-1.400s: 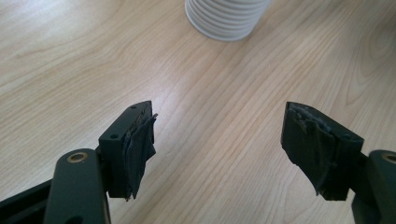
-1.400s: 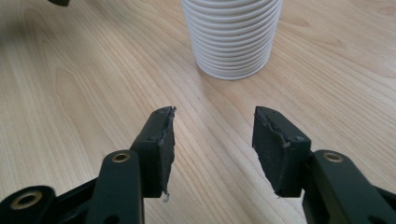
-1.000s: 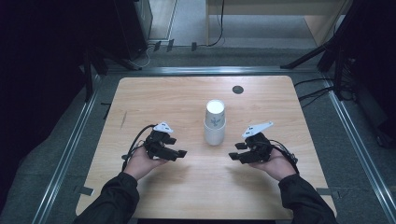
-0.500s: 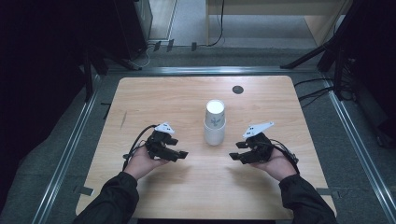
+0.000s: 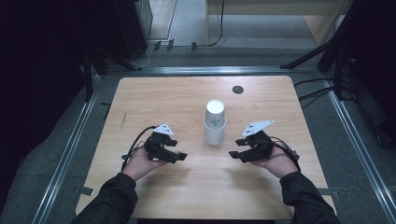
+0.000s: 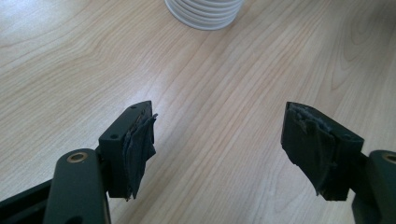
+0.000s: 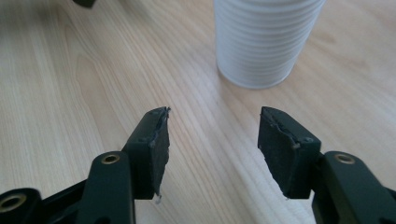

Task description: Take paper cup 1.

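From the high view I have the left gripper [image 5: 181,156] low over the wooden table [image 5: 140,98], held in the person's left hand [image 5: 140,164], its jaws pointing toward the middle of the table; in the left gripper view [image 6: 217,140] its jaws stand apart with nothing but bare wood between them, the torn black pads [image 6: 140,149] facing each other across a wide gap; the base of the cup stack [image 6: 204,11] sits at the top edge of that view, ahead of the jaws and apart from them.

In the middle I see the stack of white paper cups [image 5: 215,123] standing upright on the table, between my two grippers and a little beyond them, touching neither; a small dark round disc [image 5: 237,89] lies farther back on the table.

On the right, the right gripper [image 5: 232,154] rests in the person's right hand [image 5: 280,163], jaws pointing inward toward the left one; in the right gripper view [image 7: 212,144] its jaws have just been opening, they stand apart, and nothing lies between them; the ribbed stack [image 7: 264,42] stands ahead and slightly right of the gap, near but not touched.
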A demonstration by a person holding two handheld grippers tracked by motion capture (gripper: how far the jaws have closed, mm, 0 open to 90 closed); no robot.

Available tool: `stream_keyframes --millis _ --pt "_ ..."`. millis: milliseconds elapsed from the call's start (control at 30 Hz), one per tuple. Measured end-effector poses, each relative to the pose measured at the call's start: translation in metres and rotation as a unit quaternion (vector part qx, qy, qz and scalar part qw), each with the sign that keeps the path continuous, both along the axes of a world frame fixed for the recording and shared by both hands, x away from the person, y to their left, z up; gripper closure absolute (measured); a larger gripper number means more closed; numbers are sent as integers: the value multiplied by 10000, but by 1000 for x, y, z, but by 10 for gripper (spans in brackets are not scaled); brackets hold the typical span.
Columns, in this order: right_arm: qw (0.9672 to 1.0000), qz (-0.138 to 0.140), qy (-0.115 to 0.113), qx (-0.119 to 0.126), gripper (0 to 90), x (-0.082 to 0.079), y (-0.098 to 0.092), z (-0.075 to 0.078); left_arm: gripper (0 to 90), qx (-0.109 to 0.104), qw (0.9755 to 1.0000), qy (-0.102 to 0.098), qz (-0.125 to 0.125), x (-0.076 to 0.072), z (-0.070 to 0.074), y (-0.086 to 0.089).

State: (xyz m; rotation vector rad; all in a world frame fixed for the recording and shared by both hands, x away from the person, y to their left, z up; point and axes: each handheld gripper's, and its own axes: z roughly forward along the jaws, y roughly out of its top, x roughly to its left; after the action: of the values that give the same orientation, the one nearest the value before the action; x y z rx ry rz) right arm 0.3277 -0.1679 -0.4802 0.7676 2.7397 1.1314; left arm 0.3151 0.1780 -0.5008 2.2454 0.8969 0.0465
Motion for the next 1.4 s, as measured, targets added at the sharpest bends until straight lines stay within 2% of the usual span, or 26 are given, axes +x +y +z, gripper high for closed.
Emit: stream_keyframes --millis 200,267,433,533,767,1033,1167,1400 --pt "9999 55 43 -121 401 5 -2 12 259 5 10000 -15 -19 -1 0 1" --pt "9998 65 33 -184 362 8 -2 21 258 -5 10000 -25 8 -1 0 3" --pt "9986 248 58 -466 337 15 2 36 259 -33 10000 -8 14 0 0 4" --pt "9982 309 93 -505 335 19 3 43 259 -33 10000 -13 -2 0 0 5" --pt "9949 653 -19 -772 325 39 10 66 259 17 9999 -38 -137 -2 0 3" --pt "9925 806 -42 -917 323 56 20 89 259 40 9998 -19 -218 -3 0 2" --pt "9915 829 -60 -1000 319 63 24 97 259 19 9997 -92 -244 -4 2 4" --pt "9878 1012 -139 -1172 293 73 41 113 259 73 9995 -129 -294 -5 3 5"
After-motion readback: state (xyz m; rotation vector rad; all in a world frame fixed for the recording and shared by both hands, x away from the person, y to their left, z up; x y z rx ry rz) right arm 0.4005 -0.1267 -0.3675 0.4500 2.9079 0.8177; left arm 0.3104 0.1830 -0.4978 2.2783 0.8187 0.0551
